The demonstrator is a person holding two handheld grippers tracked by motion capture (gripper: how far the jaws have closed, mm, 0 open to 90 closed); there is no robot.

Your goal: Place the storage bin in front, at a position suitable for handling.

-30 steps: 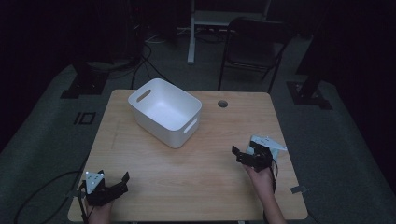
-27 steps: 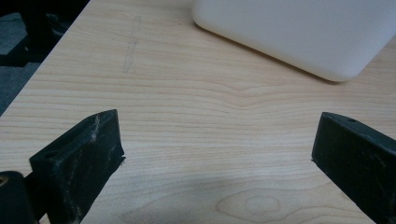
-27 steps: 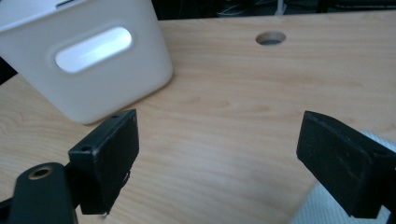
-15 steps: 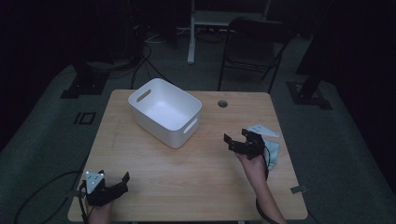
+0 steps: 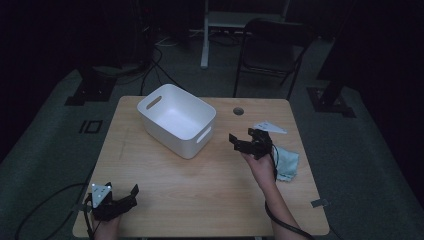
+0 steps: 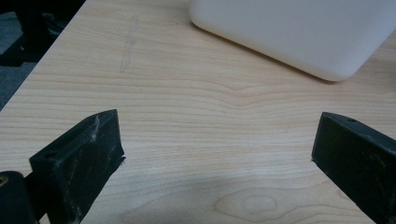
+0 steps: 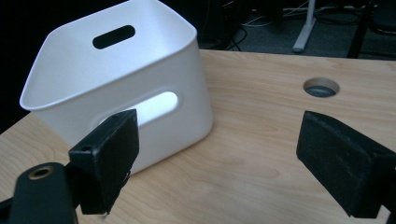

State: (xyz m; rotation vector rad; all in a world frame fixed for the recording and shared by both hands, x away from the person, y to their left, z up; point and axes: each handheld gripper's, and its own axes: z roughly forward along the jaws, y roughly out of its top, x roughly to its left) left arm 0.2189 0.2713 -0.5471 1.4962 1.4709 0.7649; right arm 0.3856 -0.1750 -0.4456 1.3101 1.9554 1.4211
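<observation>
- Risk of a shove: the right gripper, at centre right of the high view with jaws spread wide and nothing between them, points at the white rectangular plastic bin at upper centre; a low approach would likely strike the wall and slide the bin across the light wooden table.
- Handle slot sits left of centre in the right gripper view, so one jaw may miss it.
- Left gripper, lower left, hangs wide open and empty, too far to steady the bin.
- Pale blue cloth by the right wrist could snag the cable.

Wooden table: white bin, blue cloth on top
</observation>
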